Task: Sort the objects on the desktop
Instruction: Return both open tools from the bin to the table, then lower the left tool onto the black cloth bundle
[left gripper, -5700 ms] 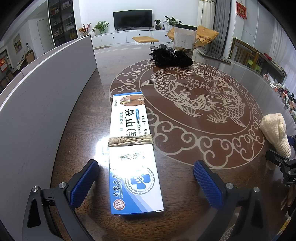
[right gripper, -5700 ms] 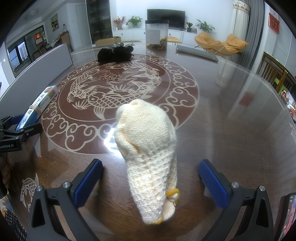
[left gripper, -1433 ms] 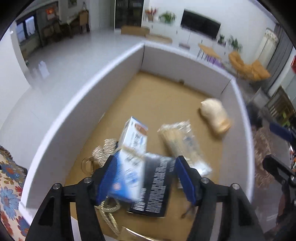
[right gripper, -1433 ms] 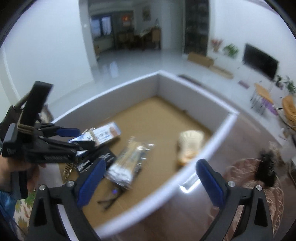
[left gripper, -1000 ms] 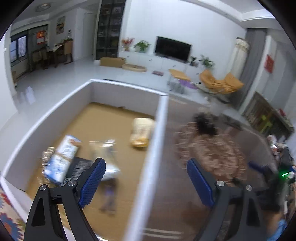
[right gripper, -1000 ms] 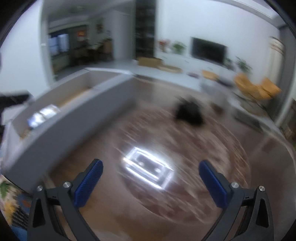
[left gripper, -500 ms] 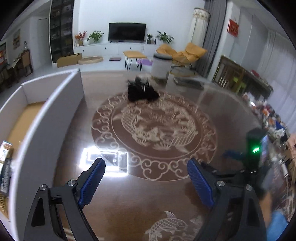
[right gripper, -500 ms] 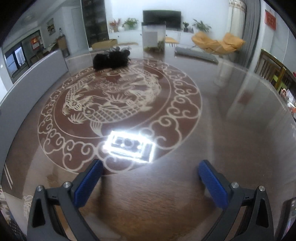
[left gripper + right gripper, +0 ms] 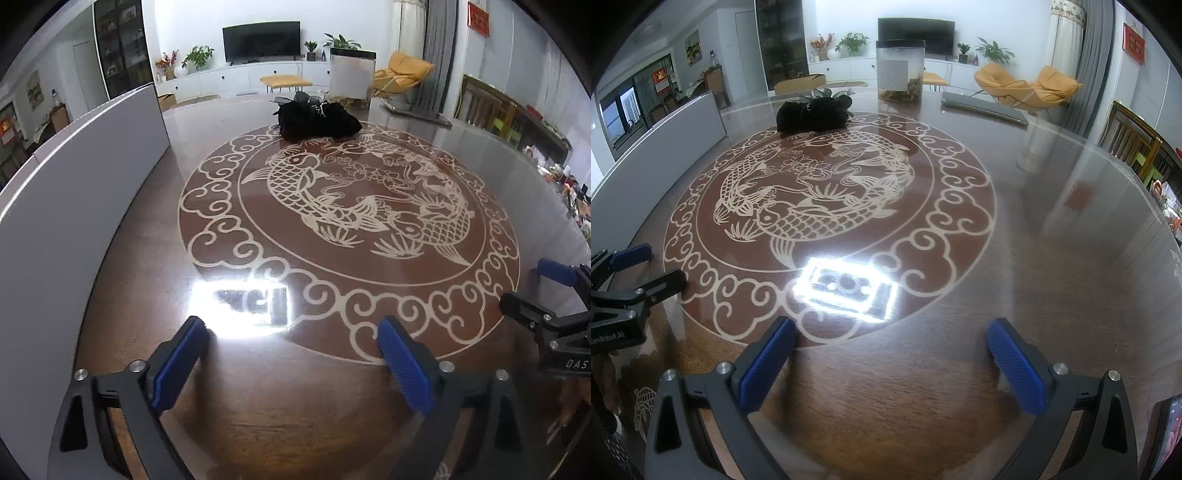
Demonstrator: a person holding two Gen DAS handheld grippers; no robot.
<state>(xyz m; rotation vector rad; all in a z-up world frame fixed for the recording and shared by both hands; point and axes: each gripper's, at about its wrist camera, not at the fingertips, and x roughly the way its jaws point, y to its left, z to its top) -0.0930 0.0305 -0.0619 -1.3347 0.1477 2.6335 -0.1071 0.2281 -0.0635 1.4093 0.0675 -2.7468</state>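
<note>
We are holding the left gripper (image 9: 291,343) over the table (image 9: 295,413); its jaws have just been opening wide, gripping nothing. The right gripper (image 9: 890,347) is gaping empty too. The white bin (image 9: 74,192) is standing at nine o'clock.

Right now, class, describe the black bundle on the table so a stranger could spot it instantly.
Start at the round fish medallion inlaid in the brown table. At its far rim lies the black bundle, soft and crumpled. The clear jar standing beyond it is tall and rigid.
</note>
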